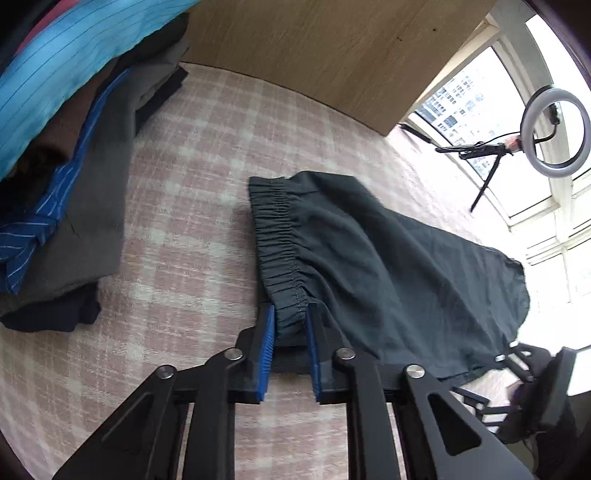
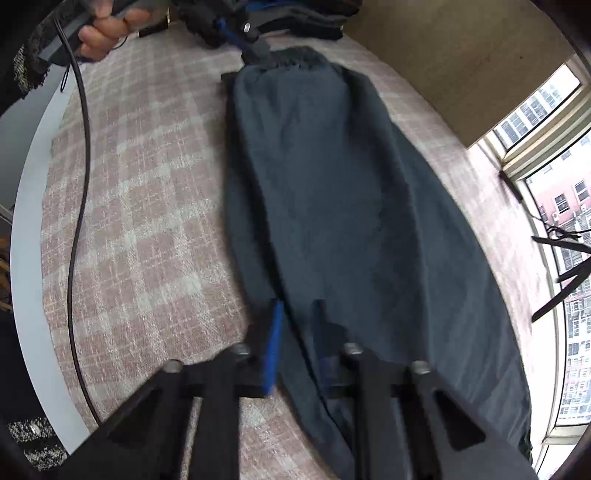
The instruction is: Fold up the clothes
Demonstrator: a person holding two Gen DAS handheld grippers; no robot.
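- Dark garment point(image 1: 388, 266): a pair of dark green-black trousers or shorts with an elastic waistband point(image 1: 280, 236), lying lengthwise on the pink plaid bed cover point(image 1: 192, 229), folded in half along its length as far as can be judged.
- Left gripper point(image 1: 291, 317): clenched on the near corner of the waistband; gathered cloth sits between its blue pads point(image 1: 269, 332).
- Right gripper point(image 2: 298, 314): at the opposite, hem end of the garment, jaws drawn nearly together with a fold of the dark cloth pinched between them; the picture is blurred here, so the exact bite is hard to read.
- In the right wrist view the left gripper appears at the far end of the garment, with the person's hand point(image 2: 103, 33) on its handle and a black cable point(image 2: 79, 206) trailing across the bed.
- Pile of clothes point(image 1: 74, 177): blue, grey and dark items stacked well apart from the garment, beside the wooden headboard point(image 1: 332, 55).
- Step in hand, as judged: both ends are secured for a crosswise fold.
- Next move, as judged: it calls for carrying one end over to the other, keeping the cloth taut and edges aligned, then releasing.
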